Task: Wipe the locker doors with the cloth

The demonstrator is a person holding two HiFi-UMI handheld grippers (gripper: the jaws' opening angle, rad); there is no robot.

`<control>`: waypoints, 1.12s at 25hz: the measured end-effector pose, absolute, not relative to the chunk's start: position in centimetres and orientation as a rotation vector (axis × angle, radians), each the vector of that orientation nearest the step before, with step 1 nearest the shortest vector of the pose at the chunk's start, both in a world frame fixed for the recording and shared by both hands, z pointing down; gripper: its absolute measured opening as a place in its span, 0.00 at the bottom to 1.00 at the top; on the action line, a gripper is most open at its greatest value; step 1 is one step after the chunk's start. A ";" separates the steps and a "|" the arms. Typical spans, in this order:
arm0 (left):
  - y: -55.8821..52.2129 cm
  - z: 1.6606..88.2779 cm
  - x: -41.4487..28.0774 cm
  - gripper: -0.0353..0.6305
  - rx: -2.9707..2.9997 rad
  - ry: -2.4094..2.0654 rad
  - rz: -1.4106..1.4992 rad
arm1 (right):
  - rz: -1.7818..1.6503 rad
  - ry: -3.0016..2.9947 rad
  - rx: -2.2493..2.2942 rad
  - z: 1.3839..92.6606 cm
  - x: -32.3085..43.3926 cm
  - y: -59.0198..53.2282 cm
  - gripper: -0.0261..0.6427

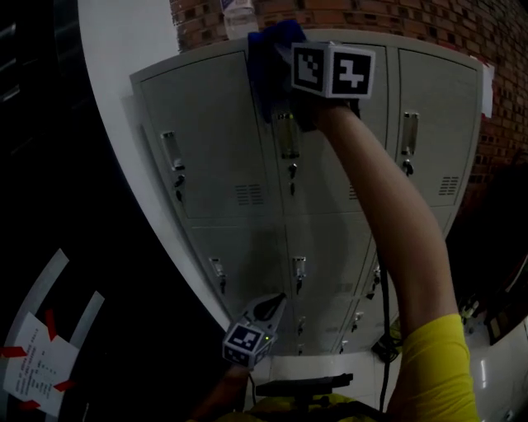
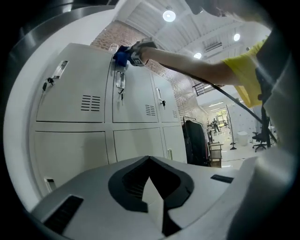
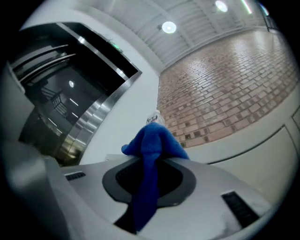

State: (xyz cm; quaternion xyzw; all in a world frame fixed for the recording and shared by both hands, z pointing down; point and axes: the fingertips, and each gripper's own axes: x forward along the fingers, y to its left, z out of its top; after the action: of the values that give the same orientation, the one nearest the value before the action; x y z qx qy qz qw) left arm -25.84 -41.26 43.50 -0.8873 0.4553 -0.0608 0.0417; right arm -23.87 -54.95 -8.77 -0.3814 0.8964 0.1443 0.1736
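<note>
Cloth (image 1: 270, 45) in R claw (image 3: 149, 161) on locker doors (image 1: 216, 152), brick wall (image 1: 375, 21) above.

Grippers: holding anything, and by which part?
Right gripper pinches the cloth by a bunched fold. Left gripper is shut on nothing.

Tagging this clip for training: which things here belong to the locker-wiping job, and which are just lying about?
In the job: blue cloth, clamped in the right gripper; grey locker doors.
Not in it: left gripper, shut and empty, held low; taped paper sheet; dark hanging garment.
</note>
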 end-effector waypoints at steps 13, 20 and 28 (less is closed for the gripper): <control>-41.1 46.9 -25.7 0.05 -2.794 1.385 -0.236 | 0.159 2.695 -1.112 11.8 -23.5 -57.7 0.14; -40.9 48.1 -24.6 0.05 -2.827 1.370 -0.228 | 0.241 2.693 -1.030 15.7 -22.2 -53.4 0.14; -40.2 48.5 -24.9 0.05 -2.839 1.402 -0.196 | 0.230 2.667 -1.050 22.9 -22.4 -51.8 0.14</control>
State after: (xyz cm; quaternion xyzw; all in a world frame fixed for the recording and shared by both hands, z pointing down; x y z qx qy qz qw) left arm -24.88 -40.16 48.50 -0.8948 0.4418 -0.0619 -0.0152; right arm -22.44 -51.84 22.94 -0.3620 0.9193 0.0793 0.1329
